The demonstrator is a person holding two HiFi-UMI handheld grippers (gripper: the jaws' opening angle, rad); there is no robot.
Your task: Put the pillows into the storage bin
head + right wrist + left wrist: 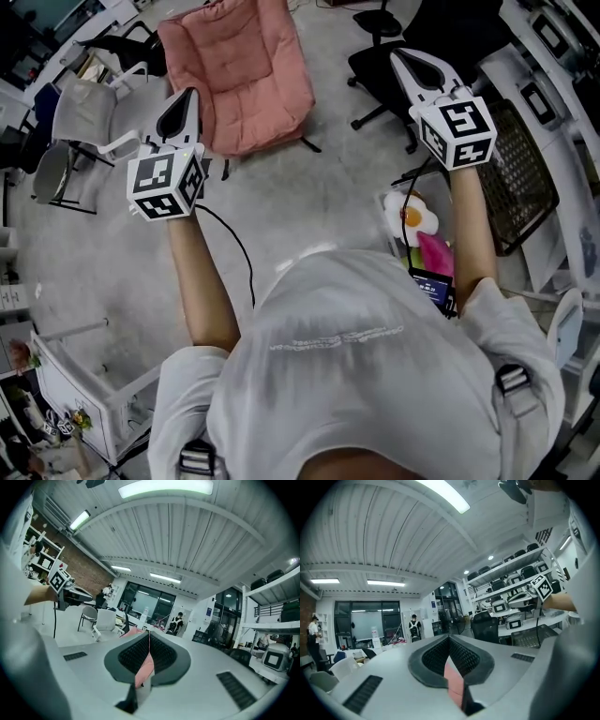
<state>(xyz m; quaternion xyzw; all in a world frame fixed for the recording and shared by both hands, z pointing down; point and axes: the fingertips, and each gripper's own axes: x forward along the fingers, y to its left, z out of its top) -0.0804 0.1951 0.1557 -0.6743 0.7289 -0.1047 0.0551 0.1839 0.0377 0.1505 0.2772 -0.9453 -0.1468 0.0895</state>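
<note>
Mostly done, I judge: pink chair [248,70] stands ahead on the floor, and the bin [383,201] at the person's right seems to hold an egg pillow [410,217] and a pink pillow [434,255]. Egg lies yolk up; the pink one's long axis slants from egg toward the person. Left gripper [187,96] and right gripper [401,56] are both closed, empty and held level. No loose pillow in view.

Head view looks steeply down on the pink chair [246,70]; both gripper views face level toward it from close, sharing the room beyond
</note>
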